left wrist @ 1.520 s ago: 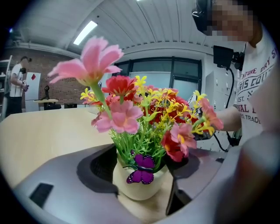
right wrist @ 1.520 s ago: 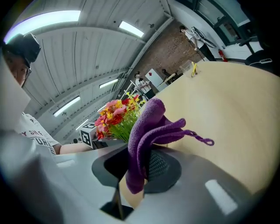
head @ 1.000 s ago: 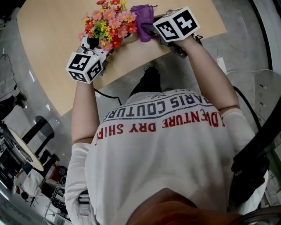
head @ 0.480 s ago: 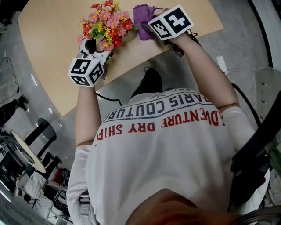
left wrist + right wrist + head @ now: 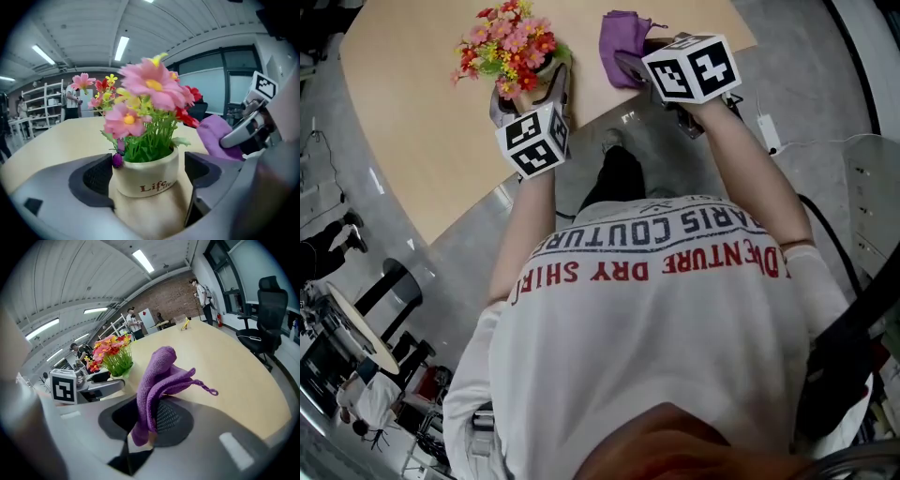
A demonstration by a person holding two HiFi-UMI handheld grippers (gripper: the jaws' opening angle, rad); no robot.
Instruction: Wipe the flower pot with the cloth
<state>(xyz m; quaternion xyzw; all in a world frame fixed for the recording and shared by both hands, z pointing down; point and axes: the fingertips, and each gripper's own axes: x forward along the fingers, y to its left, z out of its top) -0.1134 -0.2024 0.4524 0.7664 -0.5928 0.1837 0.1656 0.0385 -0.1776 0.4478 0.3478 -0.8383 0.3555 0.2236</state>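
Head view: we see the left gripper (image 5: 532,94) reaching onto the pale tan wooden table (image 5: 412,122). It straddles the small cream ceramic flower pot (image 5: 547,69), which stands near the table's near edge. The pot's bunch of pink, red and yellow artificial flowers (image 5: 502,47) shows at 10 o'clock of it.

Left gripper view: pot upright between the two jaws, a gap on each side. The jaws are opening and the pads do not press. We read this as a loose bracket, meant to stop the pot sliding or tipping under a wipe, not to lift it.

The right gripper (image 5: 630,64) sits at 3 o'clock of the pot, apart from it, jaws clamped on the folded purple terry cloth (image 5: 157,380). A thick wad stands up past the tips, so soft fabric, not hard jaw, would meet the pot.

Cloth not yet touching the pot; wiping looks about to begin. The flowers overhang the rim and could snag.
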